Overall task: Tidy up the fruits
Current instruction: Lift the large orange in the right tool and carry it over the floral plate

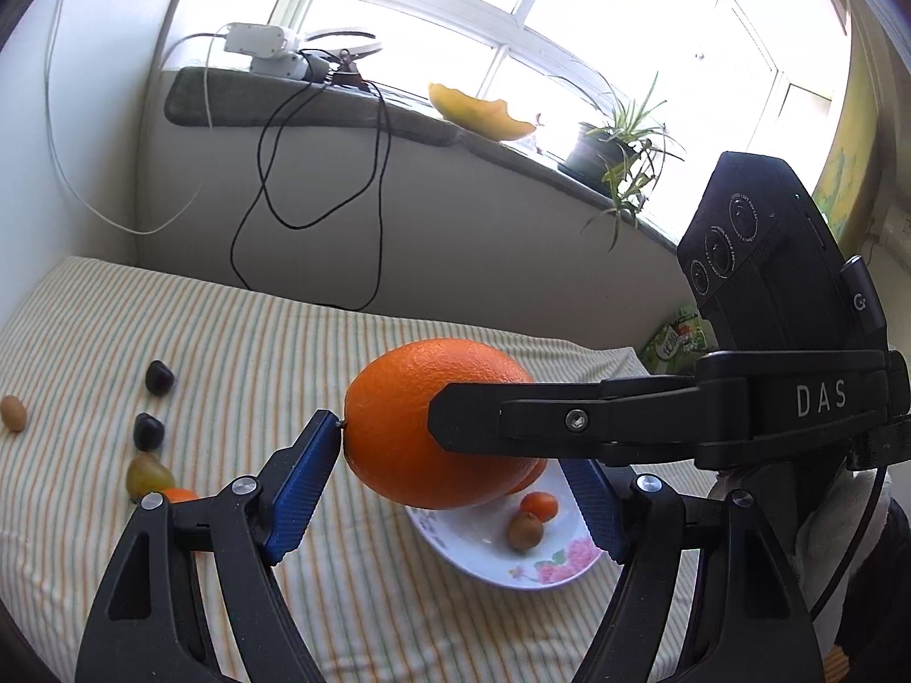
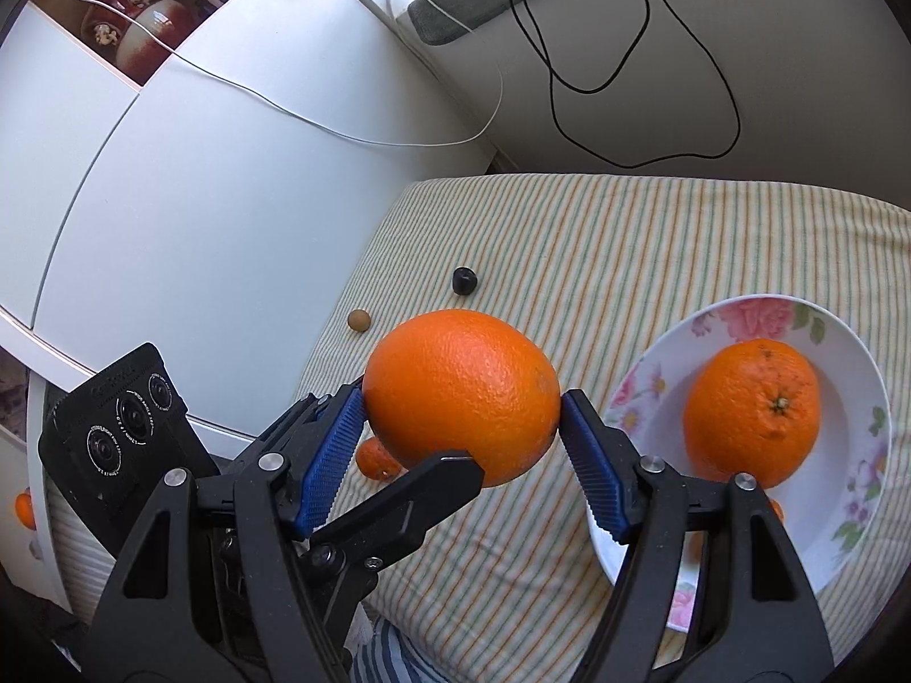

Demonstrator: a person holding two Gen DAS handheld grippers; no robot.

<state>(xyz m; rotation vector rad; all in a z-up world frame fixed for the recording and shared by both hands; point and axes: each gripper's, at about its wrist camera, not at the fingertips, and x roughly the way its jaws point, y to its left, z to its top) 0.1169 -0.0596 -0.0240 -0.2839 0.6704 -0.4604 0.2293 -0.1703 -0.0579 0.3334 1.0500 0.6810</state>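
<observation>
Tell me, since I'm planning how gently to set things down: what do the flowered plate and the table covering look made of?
The plate looks like glazed ceramic, possibly melamine: glossy white with printed pink flowers and soft highlights. The table covering looks like soft woven fabric: matte, striped, rounded at the edge, slightly rumpled.

Two big oranges [image 2: 461,401] [image 2: 751,412], one floral plate [image 2: 637,393], two dark plums [image 1: 160,377] [image 1: 148,431] left of the left gripper [image 1: 455,467], two small brown fruits [image 1: 12,412] [image 1: 525,530].

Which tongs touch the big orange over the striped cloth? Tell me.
Touching, both: right wrist view shows right tongs clamping the orange; left wrist view shows left tongs pressing it.
</observation>
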